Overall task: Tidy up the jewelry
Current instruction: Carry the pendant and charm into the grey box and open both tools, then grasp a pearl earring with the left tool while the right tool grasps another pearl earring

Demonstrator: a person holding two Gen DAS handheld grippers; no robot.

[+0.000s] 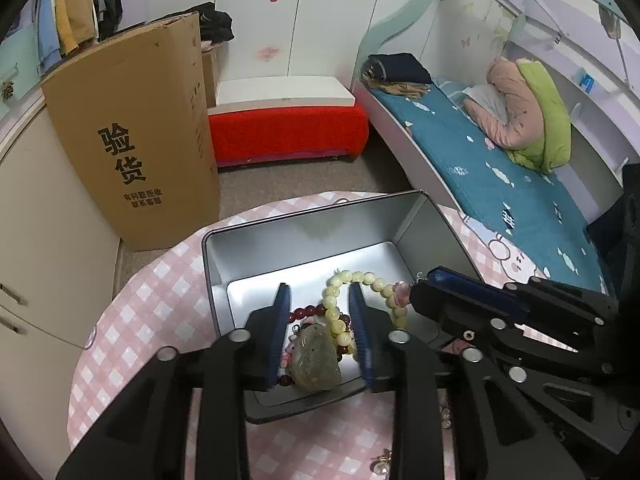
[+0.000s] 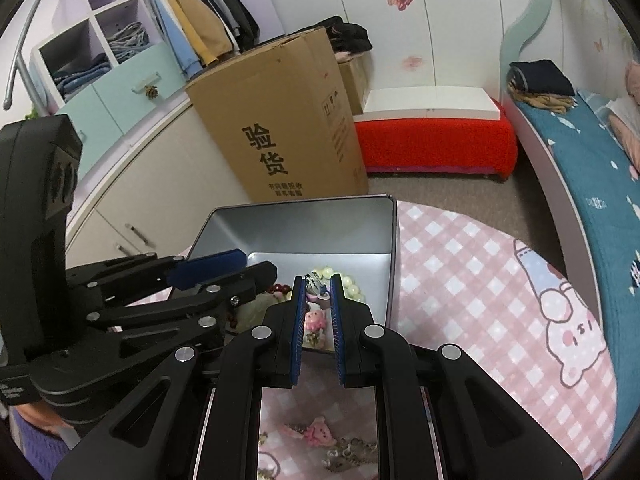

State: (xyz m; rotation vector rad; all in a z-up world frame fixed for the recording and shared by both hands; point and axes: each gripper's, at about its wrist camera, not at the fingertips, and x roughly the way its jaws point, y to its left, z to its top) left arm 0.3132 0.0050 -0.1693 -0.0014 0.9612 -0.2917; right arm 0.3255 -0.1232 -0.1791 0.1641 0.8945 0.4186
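A silver metal tin (image 1: 304, 236) stands open on the pink checked table; it also shows in the right wrist view (image 2: 296, 232). Inside lie a cream bead bracelet (image 1: 360, 280), a dark red bead bracelet (image 1: 308, 313) and a greenish carved pendant (image 1: 316, 356). My left gripper (image 1: 320, 296) is open over the tin, its fingers either side of the pendant and beads. My right gripper (image 2: 318, 280) is shut on a small pink charm (image 2: 316, 292) with a metal clasp, held over the tin's right side; it reaches in from the right in the left wrist view (image 1: 416, 284).
More jewelry lies on the table near me: a pearl earring (image 1: 380, 466), a pink charm (image 2: 316, 434) and a beaded piece (image 2: 352, 454). A large cardboard box (image 1: 136, 136), a red bench (image 1: 288, 132) and a bed (image 1: 500, 160) stand beyond the table.
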